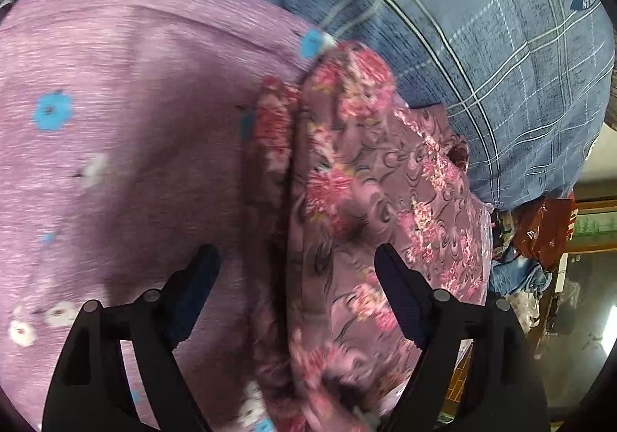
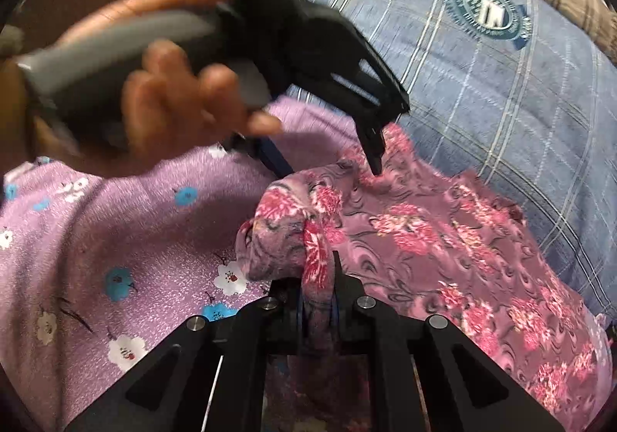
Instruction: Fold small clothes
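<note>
Lying rumpled on a lilac flowered sheet [image 2: 127, 239], just beside a blue plaid pillow [image 2: 501, 92]: the small garment of mauve cloth with pink blossoms [image 2: 443, 239], one end bunched into a loose roll, the rest spreading flat toward the pillow.

Clamping that bunched end: the right gripper [image 2: 327, 293], jaws drawn nearly together with a thick fold of the floral cloth squeezed between them and trailing back into the mechanism.

Hovering wide open over the same garment [image 1: 366, 193]: the left gripper [image 1: 297, 262], fingers well spread, nothing between them, one finger over the lilac sheet [image 1: 115, 123] and the other over the floral cloth. Seen from the right wrist camera, held in a bare hand [image 2: 185, 96], its tip [image 2: 376, 166] reaching down at the far edge of the garment; touching or just above, too blurred to tell.

Judging the handling: thin, light, limp fabric, likely a little slippery, sagging wherever unsupported and sliding over the sheet rather than staying put. No stiffness to carry a fold, so each crease probably needing to be laid down and pressed. Best hold probably a hem or corner at the far edge, pinching a single layer, opposite the clamped end, so as to be pulling the cloth taut between both claws before doubling it over. Risk of snagging the sheet underneath along with it.
</note>
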{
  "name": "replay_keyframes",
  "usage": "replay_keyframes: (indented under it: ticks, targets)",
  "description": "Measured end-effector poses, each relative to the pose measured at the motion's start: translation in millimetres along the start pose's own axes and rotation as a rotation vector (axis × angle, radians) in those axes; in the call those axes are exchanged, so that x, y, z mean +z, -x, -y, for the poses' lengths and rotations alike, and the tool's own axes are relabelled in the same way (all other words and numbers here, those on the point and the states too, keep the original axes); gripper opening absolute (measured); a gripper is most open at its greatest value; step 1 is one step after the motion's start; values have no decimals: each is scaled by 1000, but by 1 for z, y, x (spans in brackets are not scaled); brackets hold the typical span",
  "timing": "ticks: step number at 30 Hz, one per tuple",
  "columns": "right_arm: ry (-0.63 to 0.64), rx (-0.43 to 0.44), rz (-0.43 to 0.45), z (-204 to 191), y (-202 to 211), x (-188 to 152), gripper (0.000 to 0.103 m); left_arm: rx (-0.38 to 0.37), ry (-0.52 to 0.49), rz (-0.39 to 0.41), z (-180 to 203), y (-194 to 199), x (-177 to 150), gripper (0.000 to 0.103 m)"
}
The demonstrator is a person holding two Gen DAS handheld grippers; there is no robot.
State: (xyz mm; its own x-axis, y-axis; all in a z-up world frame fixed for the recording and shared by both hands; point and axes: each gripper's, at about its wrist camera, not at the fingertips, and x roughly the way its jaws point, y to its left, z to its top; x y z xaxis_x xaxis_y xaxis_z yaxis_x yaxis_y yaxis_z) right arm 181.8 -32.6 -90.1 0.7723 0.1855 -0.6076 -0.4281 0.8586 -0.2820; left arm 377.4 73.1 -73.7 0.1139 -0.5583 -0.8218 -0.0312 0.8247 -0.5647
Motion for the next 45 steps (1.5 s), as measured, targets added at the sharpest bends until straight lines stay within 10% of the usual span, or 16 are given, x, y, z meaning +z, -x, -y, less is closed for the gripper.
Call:
replay_keyframes:
  ticks: [4, 20, 45]
  targets:
    - [-33, 4, 36, 4, 14, -4, 8, 2, -36, 25, 20, 0, -1, 10]
    - [-439, 36, 131, 114, 84, -44, 6, 75, -266, 154, 172, 24, -39, 9]
    - [-1104, 214, 104, 267, 81, -196, 6, 356, -339, 34, 290, -148, -73, 13]
